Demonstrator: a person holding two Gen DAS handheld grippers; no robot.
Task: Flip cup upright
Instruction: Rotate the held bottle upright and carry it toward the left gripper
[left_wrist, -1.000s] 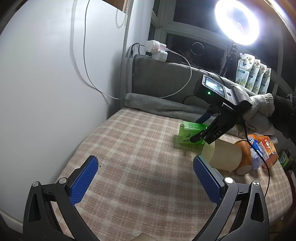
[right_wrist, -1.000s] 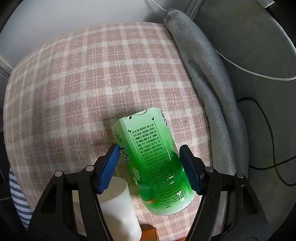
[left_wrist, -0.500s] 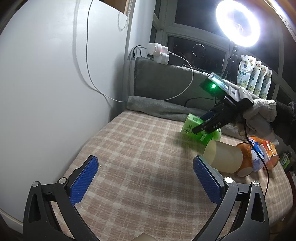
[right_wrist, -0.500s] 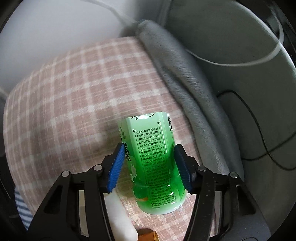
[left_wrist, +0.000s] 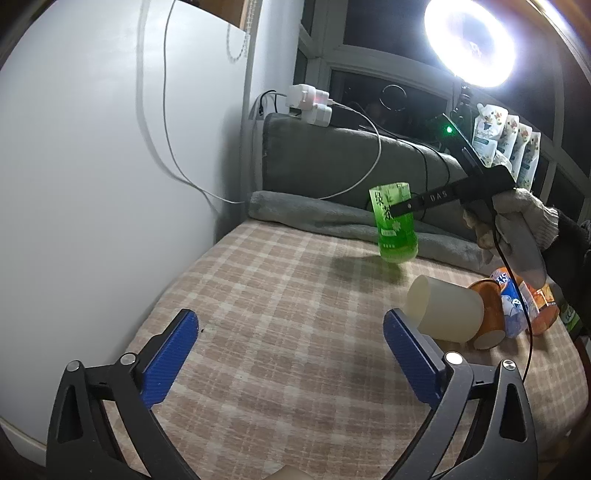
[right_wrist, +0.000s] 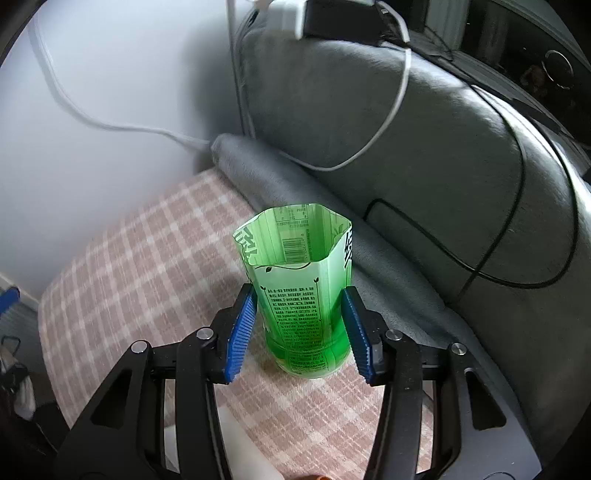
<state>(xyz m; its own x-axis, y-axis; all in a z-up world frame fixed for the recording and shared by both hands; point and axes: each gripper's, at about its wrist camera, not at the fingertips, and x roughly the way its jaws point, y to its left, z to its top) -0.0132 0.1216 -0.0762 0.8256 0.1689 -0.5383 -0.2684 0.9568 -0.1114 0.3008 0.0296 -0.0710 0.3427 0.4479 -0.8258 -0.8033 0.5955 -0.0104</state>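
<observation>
A green cup cut from a tea bottle (right_wrist: 301, 295) is upright, open end up, held just above the checked cloth. My right gripper (right_wrist: 299, 325) is shut on its sides with both blue pads. In the left wrist view the same green cup (left_wrist: 393, 229) hangs in the right gripper (left_wrist: 397, 211) near the grey rolled blanket. My left gripper (left_wrist: 291, 350) is open and empty, low over the near part of the cloth.
A cream cup (left_wrist: 443, 314) lies on its side at the right with an orange cup (left_wrist: 489, 317) and snack packets behind it. A grey blanket roll (left_wrist: 332, 218) and cushion (right_wrist: 424, 147) with cables line the back. A white wall (left_wrist: 92, 166) stands on the left.
The right gripper closed on the lying green cup, lifted it and turned it from lying to upright. The left gripper stayed in place.
</observation>
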